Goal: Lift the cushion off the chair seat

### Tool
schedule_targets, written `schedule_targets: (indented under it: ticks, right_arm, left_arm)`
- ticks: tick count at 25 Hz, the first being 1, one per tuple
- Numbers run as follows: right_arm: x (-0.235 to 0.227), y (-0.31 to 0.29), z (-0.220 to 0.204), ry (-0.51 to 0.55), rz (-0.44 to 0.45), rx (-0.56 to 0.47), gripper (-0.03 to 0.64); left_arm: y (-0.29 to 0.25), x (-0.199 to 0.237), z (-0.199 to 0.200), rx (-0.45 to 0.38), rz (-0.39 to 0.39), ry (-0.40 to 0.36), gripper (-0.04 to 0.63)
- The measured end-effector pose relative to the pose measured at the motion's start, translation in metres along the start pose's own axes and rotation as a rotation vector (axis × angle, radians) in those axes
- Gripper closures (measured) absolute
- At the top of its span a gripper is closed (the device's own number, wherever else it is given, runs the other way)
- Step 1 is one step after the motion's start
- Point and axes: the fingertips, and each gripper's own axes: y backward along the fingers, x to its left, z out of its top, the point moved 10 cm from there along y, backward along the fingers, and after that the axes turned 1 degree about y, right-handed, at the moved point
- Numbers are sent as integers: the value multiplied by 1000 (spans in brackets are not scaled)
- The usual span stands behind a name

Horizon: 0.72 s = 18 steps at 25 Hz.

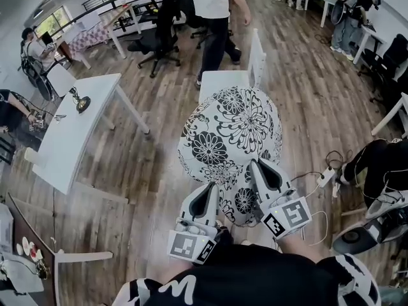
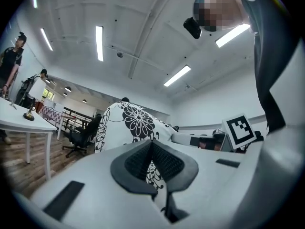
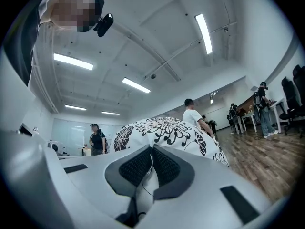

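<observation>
A round white cushion (image 1: 229, 139) with black flower print hangs in the air between me and the white chair (image 1: 222, 83), whose seat shows bare behind it. My left gripper (image 1: 209, 195) is shut on the cushion's near lower edge. My right gripper (image 1: 259, 171) is shut on its near right edge. In the left gripper view the pads (image 2: 138, 161) pinch printed fabric, and the cushion (image 2: 131, 123) bulges beyond them. In the right gripper view the pads (image 3: 164, 166) clamp a fold, with the cushion (image 3: 167, 130) swelling ahead.
A white table (image 1: 70, 132) stands at the left with a small dark object on it. A person (image 1: 213, 11) stands behind the chair, near black office chairs (image 1: 156, 40). A power strip and cables (image 1: 325, 177) lie on the wooden floor at the right, beside someone's legs (image 1: 382, 164).
</observation>
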Motion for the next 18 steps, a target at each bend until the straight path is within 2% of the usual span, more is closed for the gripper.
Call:
schedule_targets:
  ticks: [11, 18]
  right_arm:
    - [3, 55, 5, 12, 18, -7, 588]
    - [9, 72, 4, 24, 29, -2, 588]
  left_arm:
    - [27, -46, -12, -15, 21, 10, 592]
    - [41, -59, -18, -22, 27, 26, 591]
